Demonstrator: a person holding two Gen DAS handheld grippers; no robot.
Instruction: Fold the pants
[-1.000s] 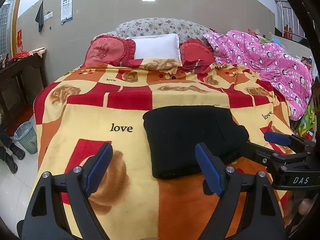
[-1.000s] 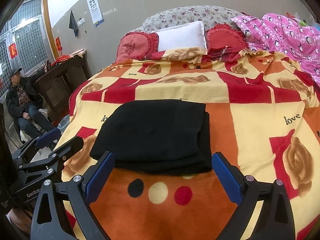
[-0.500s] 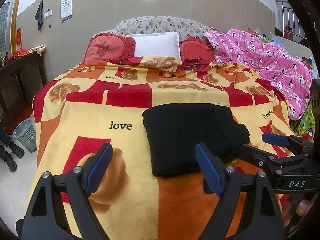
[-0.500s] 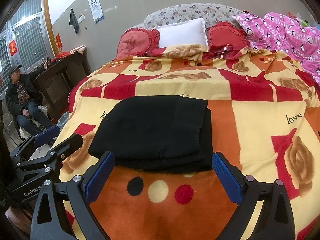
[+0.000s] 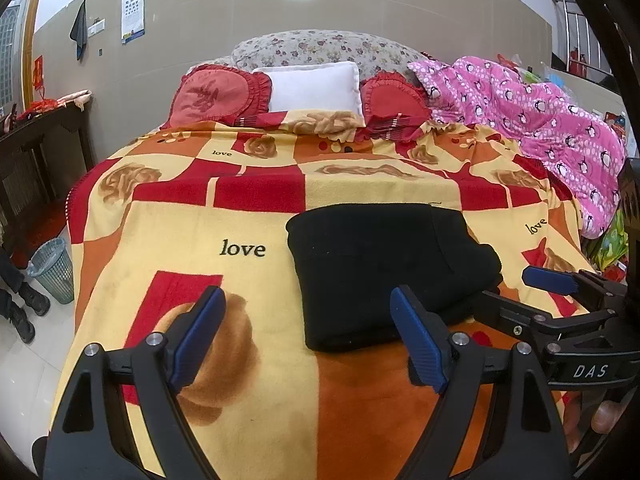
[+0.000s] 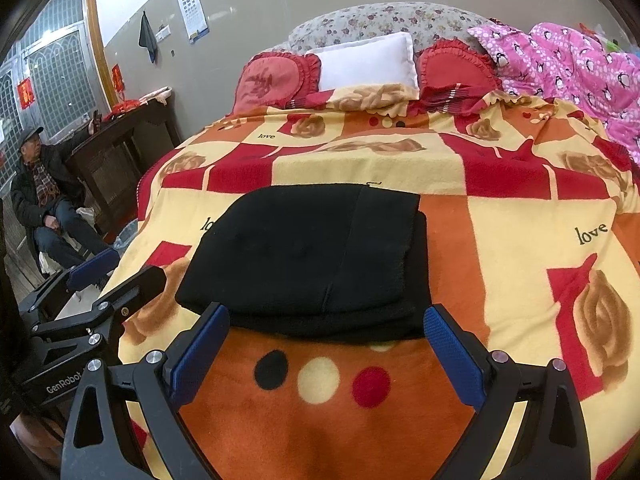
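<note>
The black pants [image 5: 384,268] lie folded in a flat rectangular stack on the patterned bed blanket [image 5: 224,216]; in the right wrist view they [image 6: 312,256] lie just beyond my fingers. My left gripper [image 5: 308,332] is open and empty, hovering in front of the stack's near left corner. My right gripper [image 6: 326,350] is open and empty at the stack's near edge. The right gripper also shows in the left wrist view [image 5: 560,308], and the left gripper in the right wrist view [image 6: 100,280].
Red cushions [image 5: 216,96] and a white pillow [image 5: 314,86] line the headboard. A pink quilt [image 5: 552,128] is heaped at the right. A dark wooden cabinet [image 6: 124,152], a seated man [image 6: 44,196] and a mesh bin [image 5: 54,264] stand left of the bed.
Both grippers drifted slightly relative to the bed; the view shifted a little. The folded pants lie unmoved and both jaws stay open.
</note>
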